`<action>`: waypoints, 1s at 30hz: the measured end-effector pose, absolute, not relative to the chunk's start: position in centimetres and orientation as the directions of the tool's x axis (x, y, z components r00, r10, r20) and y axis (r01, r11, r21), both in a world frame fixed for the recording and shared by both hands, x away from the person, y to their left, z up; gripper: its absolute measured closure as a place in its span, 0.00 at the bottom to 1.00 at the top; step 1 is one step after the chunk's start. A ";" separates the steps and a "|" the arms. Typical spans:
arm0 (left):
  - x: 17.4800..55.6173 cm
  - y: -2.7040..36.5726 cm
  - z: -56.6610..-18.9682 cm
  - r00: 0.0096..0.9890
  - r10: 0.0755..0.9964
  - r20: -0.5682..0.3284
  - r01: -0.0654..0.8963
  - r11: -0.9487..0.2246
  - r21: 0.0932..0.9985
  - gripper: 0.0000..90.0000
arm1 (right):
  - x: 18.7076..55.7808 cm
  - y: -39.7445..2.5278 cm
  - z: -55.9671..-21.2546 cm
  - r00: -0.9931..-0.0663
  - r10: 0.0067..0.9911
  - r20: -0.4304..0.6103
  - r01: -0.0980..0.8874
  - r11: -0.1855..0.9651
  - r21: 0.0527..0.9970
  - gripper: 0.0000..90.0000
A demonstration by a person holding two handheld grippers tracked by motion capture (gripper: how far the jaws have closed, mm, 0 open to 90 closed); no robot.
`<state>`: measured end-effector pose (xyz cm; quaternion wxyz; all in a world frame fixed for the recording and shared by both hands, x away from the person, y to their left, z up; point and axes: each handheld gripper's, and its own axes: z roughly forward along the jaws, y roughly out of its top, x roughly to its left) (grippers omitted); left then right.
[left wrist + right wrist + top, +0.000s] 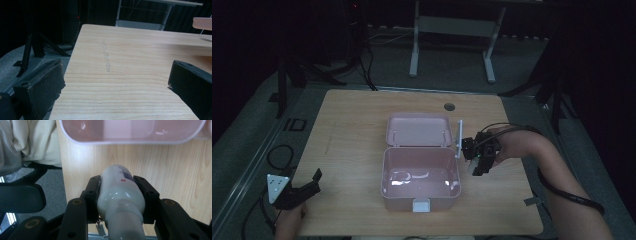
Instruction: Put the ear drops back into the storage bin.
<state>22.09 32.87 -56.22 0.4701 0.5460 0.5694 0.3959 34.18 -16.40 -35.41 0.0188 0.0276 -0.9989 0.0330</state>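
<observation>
An open pink box [384, 172] sits mid-table, its lid [418, 130] folded back flat behind it. Just right of the box, my right gripper [481, 154] is shut on a white bottle [473, 168]. In the right gripper view the bottle [120, 197] lies lengthwise between the jaws, which clamp its sides, and its far end points toward the pink box rim [130, 142]; my right gripper [119, 182] hovers over bare wood. My left gripper [309, 186] rests at the table's front left corner, open. In its own view my left gripper [115, 80] holds nothing.
The wooden table [352, 120] has a dark round hole [449, 106] at the back. A white latch [421, 205] hangs on the box's front wall, and a white strip [459, 136] stands at its right. Cables and stand legs lie on the floor around.
</observation>
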 end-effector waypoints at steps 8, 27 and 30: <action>22.1 32.9 -56.2 0.039 0.994 -0.103 0.248 0.091 0.964 0.01 | 34.0 -14.3 -35.4 -0.994 -0.095 0.048 -0.097 0.994 -0.053 0.66; 22.1 32.9 -56.2 0.041 0.994 -0.104 0.248 0.091 0.964 0.01 | 33.7 -9.5 -36.4 -0.983 -0.169 0.072 -0.174 0.982 -0.073 0.66; 22.1 32.9 -56.2 0.040 0.994 -0.104 0.248 0.091 0.964 0.01 | 33.7 -8.9 -36.7 -0.980 -0.183 0.078 -0.189 0.979 -0.078 0.66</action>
